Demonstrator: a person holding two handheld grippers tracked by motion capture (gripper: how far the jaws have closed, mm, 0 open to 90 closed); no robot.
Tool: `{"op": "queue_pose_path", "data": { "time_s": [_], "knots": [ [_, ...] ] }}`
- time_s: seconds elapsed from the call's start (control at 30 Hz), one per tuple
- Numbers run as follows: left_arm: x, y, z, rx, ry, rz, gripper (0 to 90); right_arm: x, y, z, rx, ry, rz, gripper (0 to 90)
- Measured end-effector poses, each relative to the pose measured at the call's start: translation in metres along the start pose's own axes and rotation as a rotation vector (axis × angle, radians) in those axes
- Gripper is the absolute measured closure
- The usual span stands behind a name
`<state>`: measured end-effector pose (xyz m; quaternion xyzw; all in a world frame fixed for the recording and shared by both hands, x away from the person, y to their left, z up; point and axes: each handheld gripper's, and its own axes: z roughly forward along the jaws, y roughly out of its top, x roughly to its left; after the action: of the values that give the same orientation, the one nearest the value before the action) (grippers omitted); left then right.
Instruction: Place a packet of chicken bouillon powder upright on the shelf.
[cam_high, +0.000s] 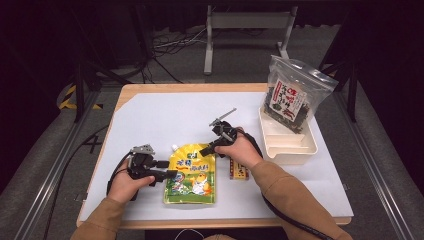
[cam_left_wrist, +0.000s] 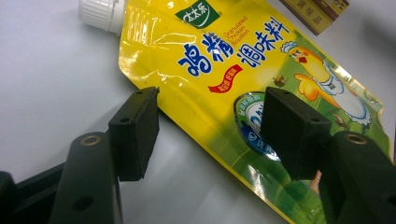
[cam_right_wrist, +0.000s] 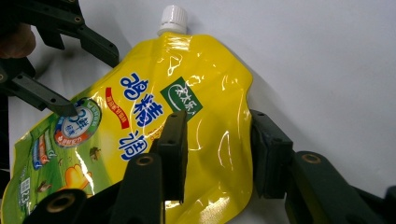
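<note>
A yellow spouted pouch (cam_high: 191, 175) with a white cap (cam_right_wrist: 173, 18) lies flat on the white table cover near the front edge. My left gripper (cam_high: 167, 170) sits at the pouch's left edge. Its jaws stand apart astride that edge, one pad (cam_left_wrist: 135, 133) over bare table and the other (cam_left_wrist: 292, 133) over the printed face. My right gripper (cam_high: 206, 150) comes in at the pouch's upper right corner. In the right gripper view (cam_right_wrist: 217, 156) one pad lies on the pouch's face and the other against its side edge, with the wrinkled foil squeezed between them.
A small brown and yellow box (cam_high: 238, 170) lies just right of the pouch, under the right hand. A white tray (cam_high: 287, 150) stands at the right, and a clear bag of dark dried food (cam_high: 292, 95) leans in its far end.
</note>
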<state>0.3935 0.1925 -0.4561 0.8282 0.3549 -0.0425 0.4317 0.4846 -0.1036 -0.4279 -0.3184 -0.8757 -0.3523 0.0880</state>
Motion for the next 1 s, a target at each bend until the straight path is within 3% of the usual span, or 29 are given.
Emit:
{"op": "queue_pose_path", "data": {
  "time_s": [0.07,0.13,0.2,0.27,0.5,0.8,1.0],
  "knots": [
    [0.000,0.000,0.000,0.000,0.000,-0.001,37.6,-0.001,0.000,0.001,-0.002,0.003,0.009,63.1],
    [0.000,0.000,0.000,-0.002,-0.003,-0.005,37.6,-0.003,-0.001,0.002,0.000,0.005,0.018,70.8],
    [0.000,0.000,0.000,-0.003,-0.001,-0.002,37.9,-0.003,0.000,0.001,0.006,-0.004,0.000,80.0],
    [0.000,0.000,0.000,-0.002,0.001,-0.002,38.0,-0.002,0.001,0.001,0.021,-0.004,-0.007,82.5],
    [-0.002,0.000,0.001,0.003,0.021,0.008,39.4,0.001,0.001,0.003,0.018,0.027,0.013,81.9],
    [-0.002,-0.002,0.001,-0.007,0.032,0.005,42.2,0.002,0.000,0.009,0.030,0.022,0.008,83.7],
    [-0.003,-0.002,0.001,-0.010,0.042,0.004,44.0,0.001,0.000,0.010,0.026,0.041,0.033,85.7]
  ]
}}
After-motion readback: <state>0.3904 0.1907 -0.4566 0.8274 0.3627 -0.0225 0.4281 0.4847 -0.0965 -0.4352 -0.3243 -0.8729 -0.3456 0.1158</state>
